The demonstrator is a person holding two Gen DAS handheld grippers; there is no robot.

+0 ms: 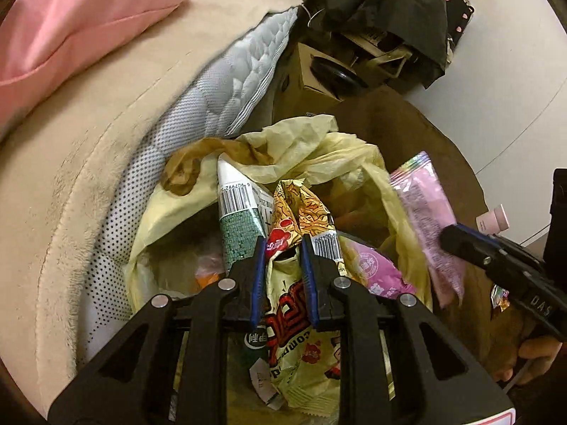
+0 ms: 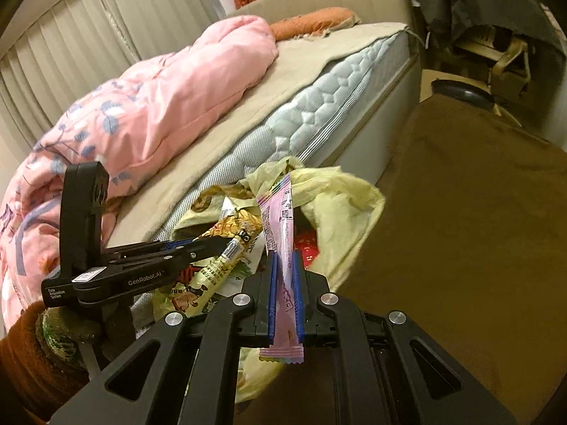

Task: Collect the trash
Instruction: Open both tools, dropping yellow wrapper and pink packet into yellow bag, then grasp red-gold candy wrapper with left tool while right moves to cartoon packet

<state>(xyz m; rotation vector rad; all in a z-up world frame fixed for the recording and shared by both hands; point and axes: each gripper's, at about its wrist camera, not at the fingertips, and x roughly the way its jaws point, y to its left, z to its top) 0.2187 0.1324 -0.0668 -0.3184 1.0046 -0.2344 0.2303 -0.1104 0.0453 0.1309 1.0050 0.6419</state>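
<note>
A yellow plastic bag (image 1: 304, 148) stuffed with trash stands open beside the bed; inside are a green-and-white carton (image 1: 237, 219) and a pink packet (image 1: 375, 269). Just above its mouth, my left gripper (image 1: 283, 242) is shut on a crumpled yellow snack wrapper (image 1: 294, 304) with red print. My right gripper (image 1: 450, 237) comes in from the right, shut on a long pink wrapper (image 1: 425, 205). In the right wrist view the pink wrapper (image 2: 283, 212) stands upright between the pads of the right gripper (image 2: 286, 253), in front of the bag (image 2: 340, 191). The left gripper (image 2: 223, 246) holds the yellow wrapper (image 2: 209, 276) at left.
The bed's mattress (image 1: 230, 81) with a beige sheet and pink quilt (image 2: 141, 106) runs along the left. A brown blanket (image 2: 460, 212) covers the surface under the bag. A cardboard box (image 1: 319, 78) and dark clothing (image 1: 389, 0) sit behind. A small pink bottle (image 1: 492, 217) lies at right.
</note>
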